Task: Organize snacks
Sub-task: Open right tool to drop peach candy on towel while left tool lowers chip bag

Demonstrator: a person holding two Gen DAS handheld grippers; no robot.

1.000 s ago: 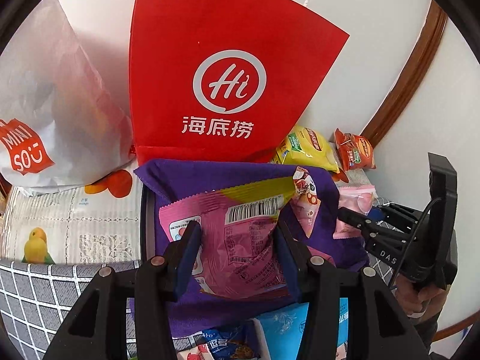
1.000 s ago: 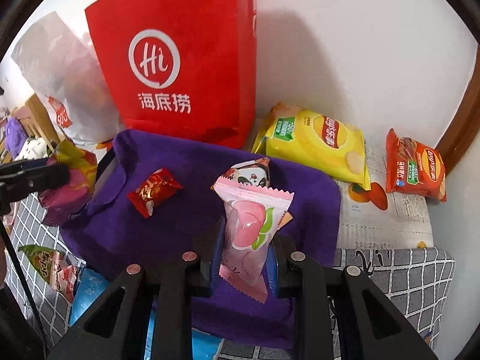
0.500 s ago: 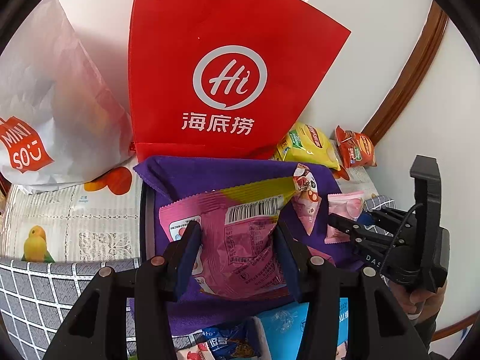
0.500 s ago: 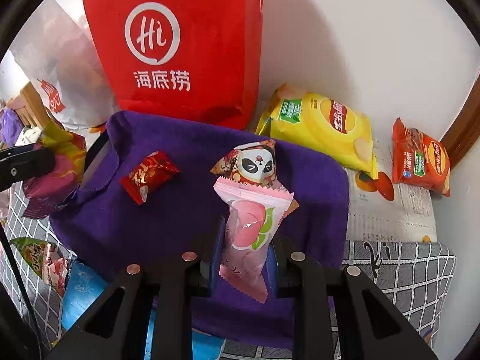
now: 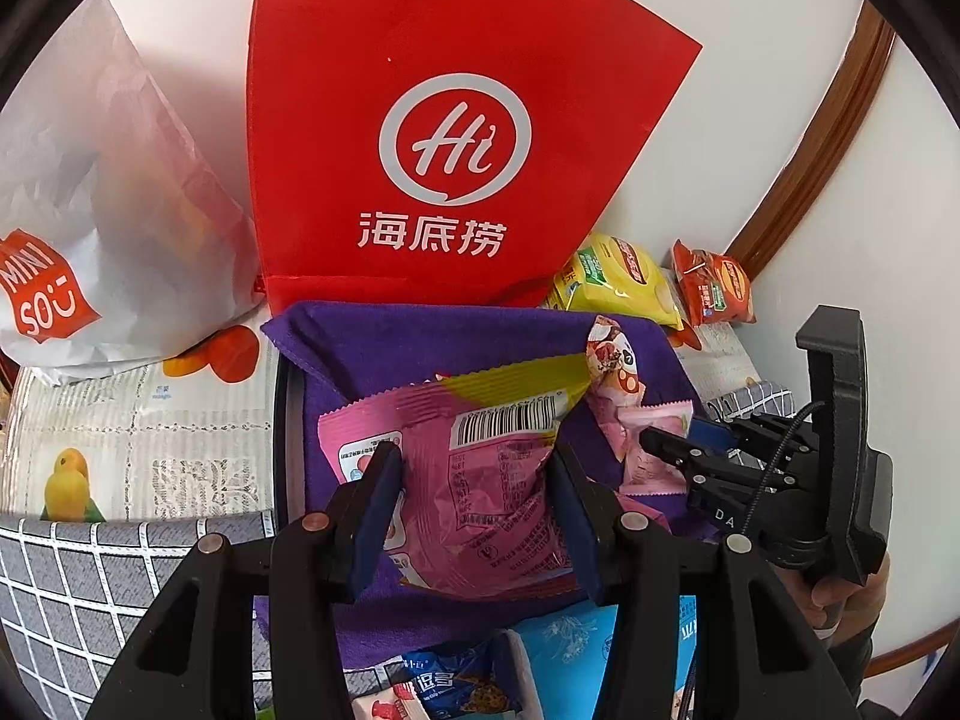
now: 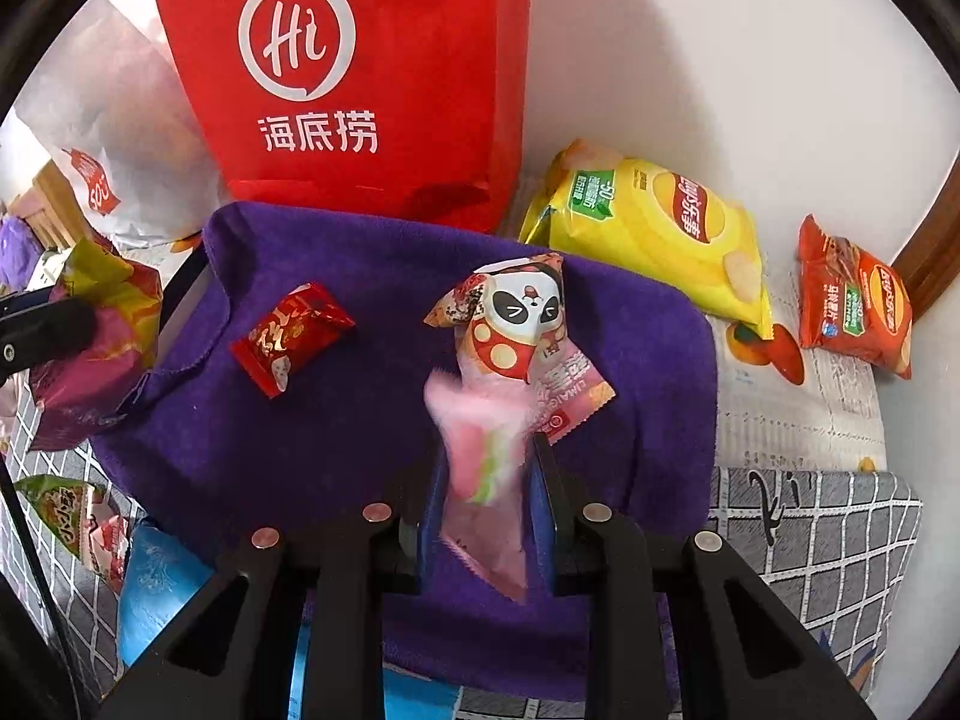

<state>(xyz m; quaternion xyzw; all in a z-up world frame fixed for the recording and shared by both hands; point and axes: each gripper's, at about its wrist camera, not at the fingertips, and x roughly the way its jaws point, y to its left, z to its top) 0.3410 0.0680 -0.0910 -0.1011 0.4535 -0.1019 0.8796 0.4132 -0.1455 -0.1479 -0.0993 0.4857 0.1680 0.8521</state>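
**Two packets held over the purple cloth**

A tall red non-woven shopping bag (image 6: 360, 78) with a white "Hi" logo stands beyond both sets of jaws, against the wall. In front of it a purple plush cloth (image 6: 336, 420) spreads beneath them. The left gripper (image 5: 474, 516) has its jaws part-way apart, clamped on a crinkled pink foil snack packet (image 5: 486, 474) with a barcode. The right gripper (image 6: 489, 516) has its jaws nearly together, pinching a small pale pink sweet packet (image 6: 480, 468), blurred, just short of a panda-printed wrapper (image 6: 522, 324). A small red sweet wrapper (image 6: 291, 336) lies left of them. To place well, I'd lower each packet onto bare cloth beside similar ones and let go only once it rests there.
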